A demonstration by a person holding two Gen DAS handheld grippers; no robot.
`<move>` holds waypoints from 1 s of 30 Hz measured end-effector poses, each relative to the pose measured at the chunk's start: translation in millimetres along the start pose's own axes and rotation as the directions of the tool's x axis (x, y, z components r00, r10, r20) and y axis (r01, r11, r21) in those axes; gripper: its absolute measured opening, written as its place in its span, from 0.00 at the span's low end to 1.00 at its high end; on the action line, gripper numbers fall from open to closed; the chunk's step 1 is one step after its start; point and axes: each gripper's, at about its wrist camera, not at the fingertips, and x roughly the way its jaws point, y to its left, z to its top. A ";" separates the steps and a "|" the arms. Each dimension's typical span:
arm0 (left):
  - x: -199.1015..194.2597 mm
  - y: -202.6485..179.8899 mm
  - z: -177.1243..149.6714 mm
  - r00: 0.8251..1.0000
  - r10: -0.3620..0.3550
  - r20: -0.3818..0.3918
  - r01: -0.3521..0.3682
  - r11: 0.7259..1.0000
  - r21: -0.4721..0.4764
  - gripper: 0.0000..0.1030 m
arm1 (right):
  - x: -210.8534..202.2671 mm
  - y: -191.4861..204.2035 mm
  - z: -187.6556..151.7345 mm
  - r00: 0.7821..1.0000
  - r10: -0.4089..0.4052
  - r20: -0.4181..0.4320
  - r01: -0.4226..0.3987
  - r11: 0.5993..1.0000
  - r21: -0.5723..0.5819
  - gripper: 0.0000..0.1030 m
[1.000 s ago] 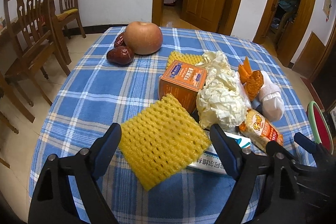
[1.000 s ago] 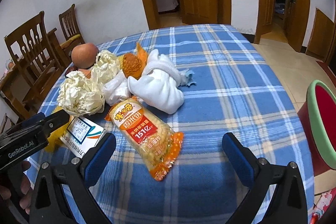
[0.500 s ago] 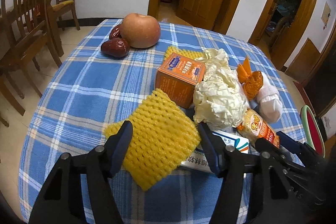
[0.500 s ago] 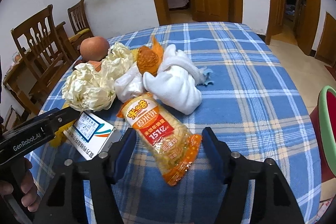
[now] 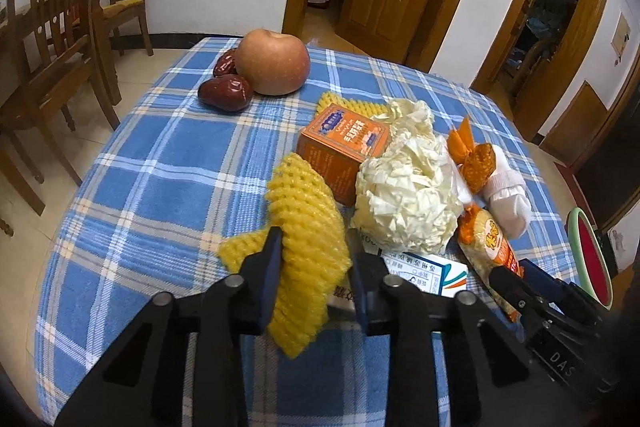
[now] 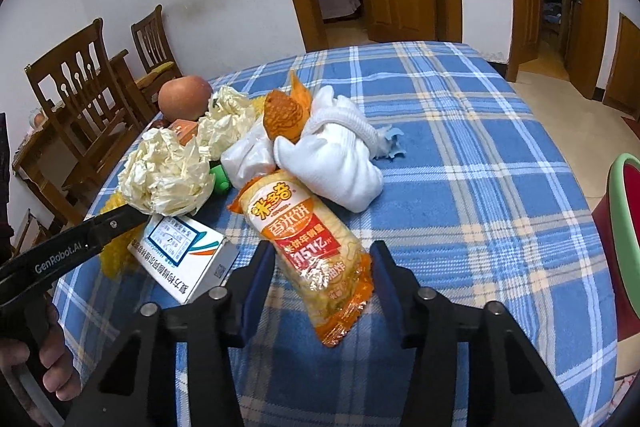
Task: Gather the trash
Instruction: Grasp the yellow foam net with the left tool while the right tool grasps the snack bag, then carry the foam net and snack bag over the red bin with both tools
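My left gripper (image 5: pixel 314 253) is shut on a yellow foam fruit net (image 5: pixel 304 203), which bunches up between the pads near the front of the blue checked tablecloth (image 5: pixel 160 187). In the right wrist view, an orange and yellow snack packet (image 6: pixel 304 227) lies lengthwise between the fingers of my right gripper (image 6: pixel 322 257). Those jaws are closing, and the pads stand right at the packet's edges without squeezing it.
The trash pile holds crumpled cream paper (image 5: pixel 404 195), an orange box (image 5: pixel 340 147), a white printed box (image 6: pixel 184 251), an orange wrapper (image 6: pixel 284 119) and a white cloth bundle (image 6: pixel 340 163). An apple (image 5: pixel 272 61) and red dates (image 5: pixel 224 91) sit further back. A red and green bin (image 6: pixel 624 219) stands at the right, wooden chairs (image 5: pixel 52 39) at the left.
Both pairs of jaws have narrowed. The left pair has closed on the foam net, which lay flat and is now folded up. The right pair has drawn in around the snack packet.
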 end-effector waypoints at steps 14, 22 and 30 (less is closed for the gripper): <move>-50.0 -5.5 -3.0 0.995 -0.032 0.092 0.033 0.999 -0.010 0.26 | -36.5 -9.4 -18.0 0.998 0.053 0.033 -0.055 0.997 0.049 0.45; -64.0 -33.8 -5.7 0.991 -0.088 0.105 0.083 0.995 0.051 0.26 | -72.1 -26.5 -23.0 0.995 0.036 0.097 -0.045 0.995 0.092 0.45; -67.7 -77.4 -6.4 0.982 -0.169 0.085 0.157 0.980 0.124 0.26 | -106.4 -58.6 -23.8 0.986 -0.022 0.164 -0.003 0.989 0.150 0.45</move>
